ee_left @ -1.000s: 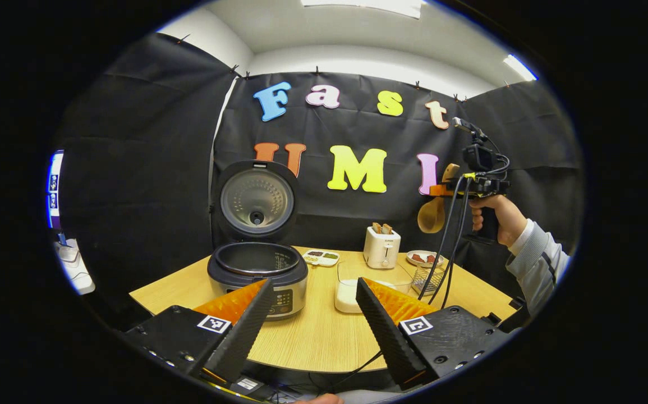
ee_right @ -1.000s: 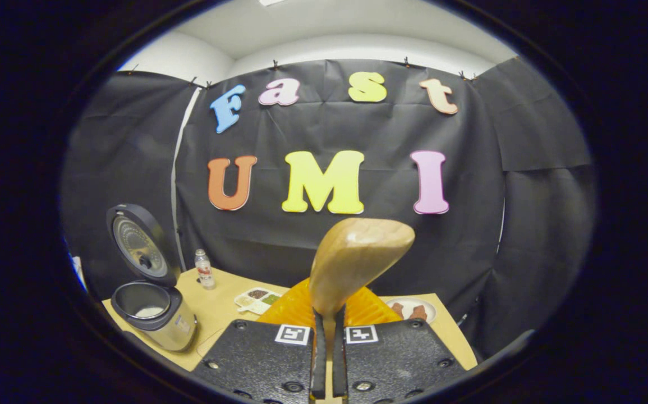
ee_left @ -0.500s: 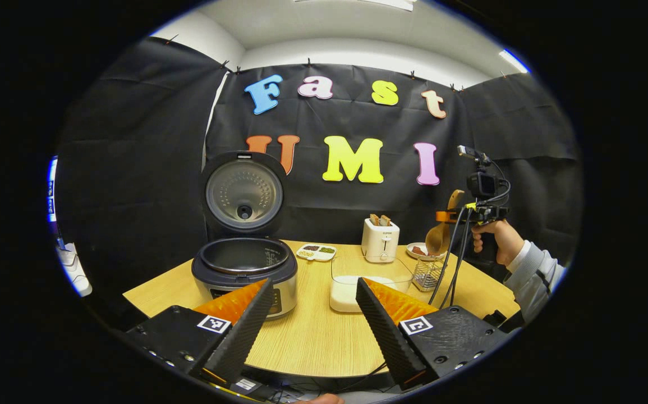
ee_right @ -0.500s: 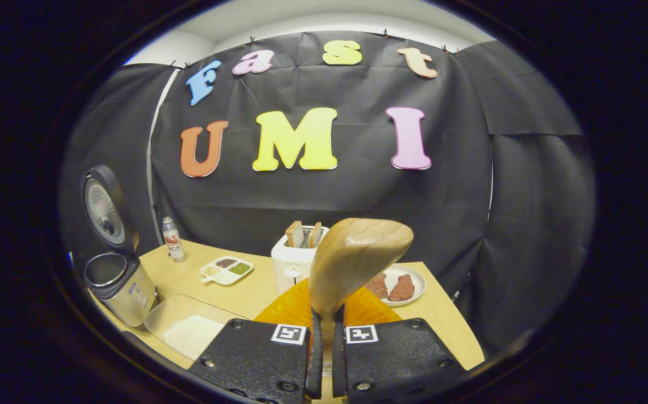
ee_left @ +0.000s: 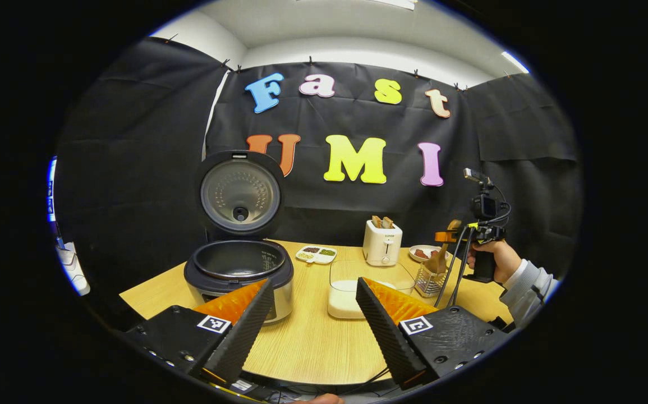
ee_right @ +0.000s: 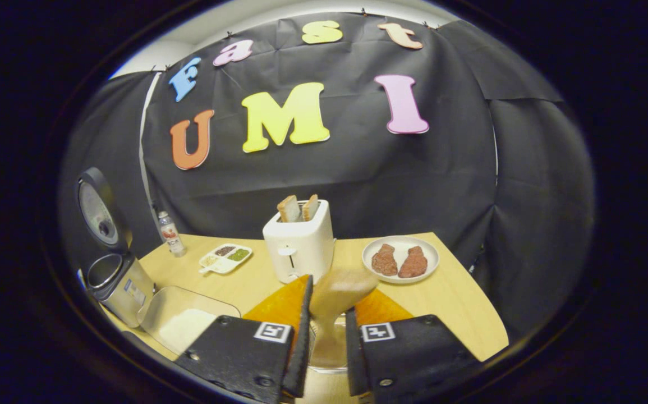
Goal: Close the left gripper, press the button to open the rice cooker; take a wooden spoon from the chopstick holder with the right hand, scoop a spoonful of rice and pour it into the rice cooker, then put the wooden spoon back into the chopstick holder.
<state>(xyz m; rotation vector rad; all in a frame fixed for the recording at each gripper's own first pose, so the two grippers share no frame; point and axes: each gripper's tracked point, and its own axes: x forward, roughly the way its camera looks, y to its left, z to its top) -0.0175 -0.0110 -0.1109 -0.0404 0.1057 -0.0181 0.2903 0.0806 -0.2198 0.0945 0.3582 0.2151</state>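
The rice cooker (ee_left: 238, 270) stands with its lid (ee_left: 239, 193) raised; it also appears at the left in the right gripper view (ee_right: 120, 287). A clear container of rice (ee_left: 357, 292) sits mid-table. My left gripper (ee_left: 313, 283) hovers open and empty over the near table edge. At the right, my right gripper (ee_left: 454, 237) is held by a hand over the wire chopstick holder (ee_left: 429, 279). In the right gripper view the wooden spoon (ee_right: 338, 294) stands between my right gripper's (ee_right: 328, 320) parted fingers, its lower end down in the holder (ee_right: 324, 362).
A white toaster (ee_right: 299, 244) with bread, a plate of meat pieces (ee_right: 400, 259), a small divided dish (ee_right: 225, 258) and a bottle (ee_right: 170, 233) stand toward the back of the wooden table (ee_right: 458, 303). Cables hang from the right gripper in the left gripper view.
The right gripper has come down from high above the table to the chopstick holder with the spoon. Its fingers have parted and the spoon sits lower between them.
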